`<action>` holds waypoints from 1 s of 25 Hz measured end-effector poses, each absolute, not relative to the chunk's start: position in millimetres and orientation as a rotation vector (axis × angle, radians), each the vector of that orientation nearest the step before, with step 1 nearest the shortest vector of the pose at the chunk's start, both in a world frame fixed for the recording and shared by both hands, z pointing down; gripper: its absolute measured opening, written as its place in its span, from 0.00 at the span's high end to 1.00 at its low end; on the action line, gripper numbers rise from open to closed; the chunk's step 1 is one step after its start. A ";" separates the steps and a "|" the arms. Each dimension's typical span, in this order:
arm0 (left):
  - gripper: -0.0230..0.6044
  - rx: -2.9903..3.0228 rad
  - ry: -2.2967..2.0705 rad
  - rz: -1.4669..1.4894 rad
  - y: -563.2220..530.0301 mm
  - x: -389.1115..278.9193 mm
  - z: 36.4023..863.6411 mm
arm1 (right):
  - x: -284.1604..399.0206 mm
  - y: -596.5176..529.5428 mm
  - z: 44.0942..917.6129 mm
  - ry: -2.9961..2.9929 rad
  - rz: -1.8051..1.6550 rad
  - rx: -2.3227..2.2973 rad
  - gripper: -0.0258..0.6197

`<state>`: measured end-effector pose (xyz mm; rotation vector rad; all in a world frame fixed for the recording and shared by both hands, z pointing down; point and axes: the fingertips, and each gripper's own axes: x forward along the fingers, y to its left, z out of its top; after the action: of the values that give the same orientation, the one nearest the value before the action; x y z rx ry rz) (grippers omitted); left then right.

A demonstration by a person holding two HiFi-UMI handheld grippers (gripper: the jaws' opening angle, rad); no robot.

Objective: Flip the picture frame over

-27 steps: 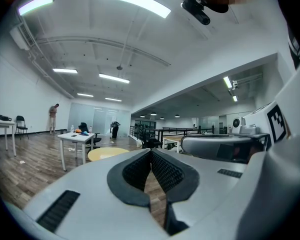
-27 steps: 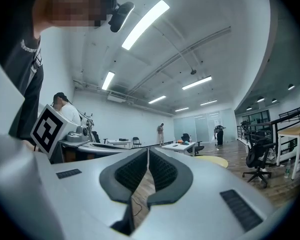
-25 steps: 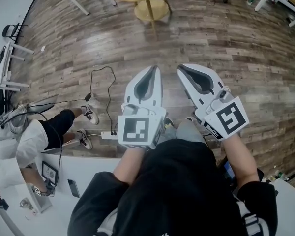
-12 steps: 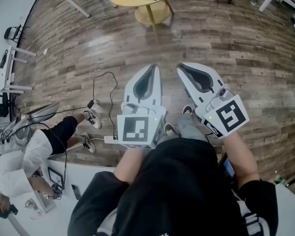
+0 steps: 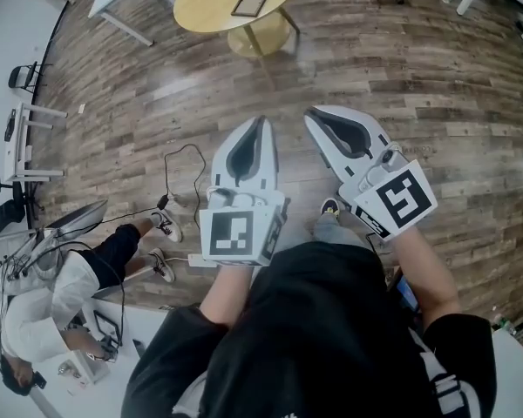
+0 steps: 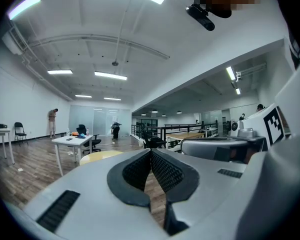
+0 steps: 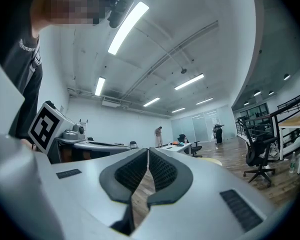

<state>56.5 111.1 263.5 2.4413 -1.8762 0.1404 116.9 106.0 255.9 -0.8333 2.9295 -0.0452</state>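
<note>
1. Ribbed dark pads of left gripper [image 6: 151, 153]: pressed together, holding nothing.
2. Pads of right gripper [image 7: 148, 151]: likewise together and empty (both held level, presumably for the approach).
3. Dark-edged rectangular picture frame [image 5: 250, 3]: flat on round yellow wooden table [image 5: 200, 7], well apart from both grippers.
4. Which face of the frame lies up: too small to tell. The table's far edge is cut off.

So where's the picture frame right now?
In the head view the picture frame lies on the round yellow table at the top, left of centre, far across the wooden floor from the person.
</note>
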 end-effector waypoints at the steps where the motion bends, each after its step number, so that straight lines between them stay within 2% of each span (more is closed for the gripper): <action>1: 0.93 2.424 -1.883 0.141 106.8 58.6 263.2 | 119.7 101.3 257.1 2.929 -0.053 -0.829 0.92; 15: 0.93 2.425 -1.894 0.196 49.3 38.0 272.4 | 99.8 39.7 267.3 2.930 -0.107 -0.828 0.92; 25: 0.93 2.410 -1.854 0.128 -34.7 -31.6 278.5 | 23.1 -40.5 274.2 2.977 -0.083 -0.844 0.92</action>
<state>-31.6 -34.7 278.5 2.4096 -1.8543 0.1279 23.1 -40.5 274.2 -0.8443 2.9772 -0.0833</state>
